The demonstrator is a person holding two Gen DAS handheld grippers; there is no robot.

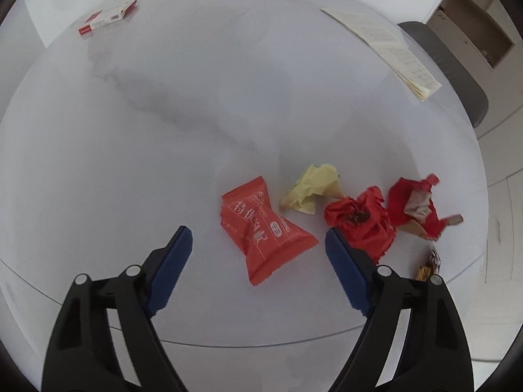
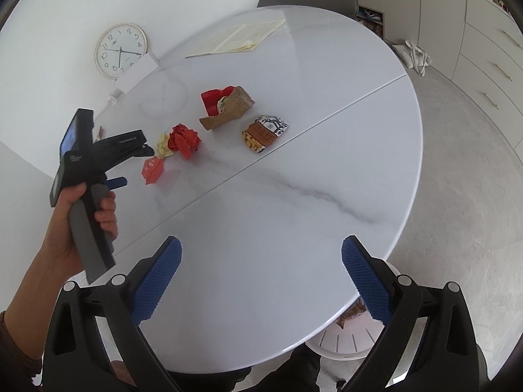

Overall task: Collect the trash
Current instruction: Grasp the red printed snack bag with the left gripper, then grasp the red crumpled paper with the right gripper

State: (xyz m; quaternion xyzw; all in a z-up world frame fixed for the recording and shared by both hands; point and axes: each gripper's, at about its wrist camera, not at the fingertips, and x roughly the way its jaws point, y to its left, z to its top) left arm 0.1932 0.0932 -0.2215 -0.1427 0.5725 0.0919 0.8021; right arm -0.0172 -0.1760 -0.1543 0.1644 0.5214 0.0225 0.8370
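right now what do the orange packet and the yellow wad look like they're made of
Orange packet: looks like thin plastic film with a soft sheen; it has crimped ends and printed white lettering. Yellow wad: probably paper, matte, with sharp crumple creases and no shine.

On the surface (image 2: 294, 196) the snack packet (image 1: 264, 232), crumpled paper (image 1: 310, 192), wad (image 1: 359, 225) and torn wrapper (image 1: 415, 209) lie in a row, left to right. Papers (image 1: 385, 45) lie far behind them, and a small box (image 1: 108, 16) lies far back at the left.

The right gripper (image 2: 261, 251) is held with jaws apart above the white table (image 2: 294, 196). The left gripper (image 2: 137, 166) is gripped by a hand (image 2: 78, 222) beside an orange packet (image 2: 152, 169), red crumpled wrapper (image 2: 183, 140) and snack bag (image 2: 264, 132).
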